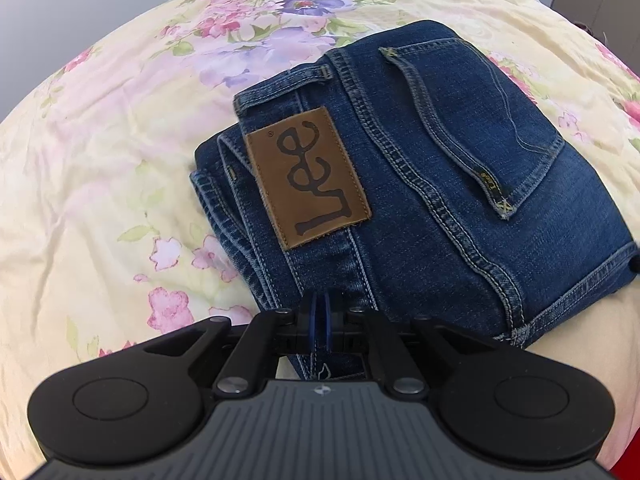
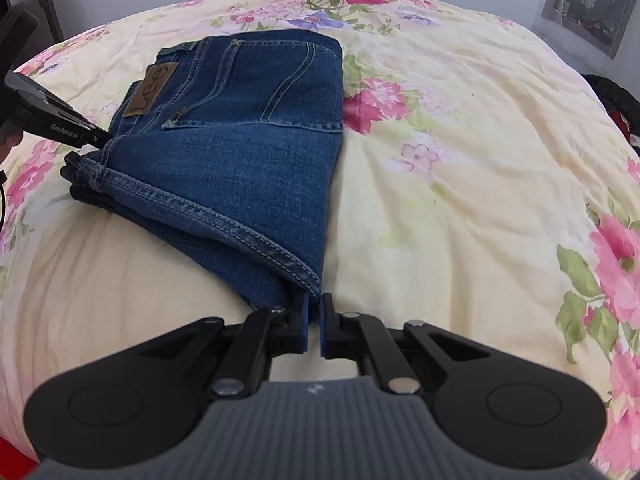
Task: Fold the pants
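Note:
Dark blue jeans (image 1: 420, 200) lie folded into a compact stack on the bed, back pocket and brown leather patch (image 1: 308, 176) facing up. My left gripper (image 1: 320, 300) is shut on the near hem edge of the jeans, and denim shows beneath its fingers. In the right wrist view the jeans (image 2: 240, 140) lie left of centre, with the left gripper (image 2: 98, 140) pinching their left corner. My right gripper (image 2: 314, 300) is shut, its tips just at the near corner of the jeans. Only pale sheet shows in the thin slit between its pads.
A cream bedsheet with pink and purple flowers (image 2: 460, 160) covers the whole bed and spreads wide to the right of the jeans. A dark object (image 2: 616, 96) lies at the bed's right edge. A framed picture (image 2: 588, 4) leans at the wall beyond.

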Motion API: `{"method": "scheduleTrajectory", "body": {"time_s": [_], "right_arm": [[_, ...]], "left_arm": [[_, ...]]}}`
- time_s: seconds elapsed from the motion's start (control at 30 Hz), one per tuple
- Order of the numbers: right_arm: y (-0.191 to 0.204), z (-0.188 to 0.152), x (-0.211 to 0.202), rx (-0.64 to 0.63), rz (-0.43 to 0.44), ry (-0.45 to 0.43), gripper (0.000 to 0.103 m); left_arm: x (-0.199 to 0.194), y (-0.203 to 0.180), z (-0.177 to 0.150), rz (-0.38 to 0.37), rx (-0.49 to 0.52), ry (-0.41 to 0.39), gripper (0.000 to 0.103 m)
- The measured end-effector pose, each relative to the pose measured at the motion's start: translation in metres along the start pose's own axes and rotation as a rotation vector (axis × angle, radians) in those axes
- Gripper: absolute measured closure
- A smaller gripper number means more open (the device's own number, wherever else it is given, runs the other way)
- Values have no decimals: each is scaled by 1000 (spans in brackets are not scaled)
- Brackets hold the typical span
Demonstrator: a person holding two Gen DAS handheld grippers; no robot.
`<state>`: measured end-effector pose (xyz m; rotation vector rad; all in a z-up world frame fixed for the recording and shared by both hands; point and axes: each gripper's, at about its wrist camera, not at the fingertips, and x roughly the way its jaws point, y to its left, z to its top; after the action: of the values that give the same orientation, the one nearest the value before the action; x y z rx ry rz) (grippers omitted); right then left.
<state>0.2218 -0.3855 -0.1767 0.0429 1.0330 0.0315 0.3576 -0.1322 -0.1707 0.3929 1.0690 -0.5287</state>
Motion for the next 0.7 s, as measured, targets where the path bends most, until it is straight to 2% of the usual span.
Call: {"method": "scheduleTrajectory", "body": {"time_s": [0.17,0.27,0.5,0.63,0.67,0.7], "right_arm": [[-4,2,-2,55,15,24,103],[-9,-6,-7,70,-12,61,103],[-18,-10,-36,129,-6,21,103],[-10,2,-51,120,11,-22,101],[-8,6,-53,120,19,-30,97],[-8,10,-54,126,27,-40,94]], "left_arm": [[-7,9,-6,-4,-48,16,97],[-16,11,-13,-10,-70,11,97],[-39,6,-24,57,-50,53,97],[-61,3,-34,69,-41,29,96],[-65,4,-35,71,-43,22,96],[-70,5,-35,76,-47,14,90]]}}
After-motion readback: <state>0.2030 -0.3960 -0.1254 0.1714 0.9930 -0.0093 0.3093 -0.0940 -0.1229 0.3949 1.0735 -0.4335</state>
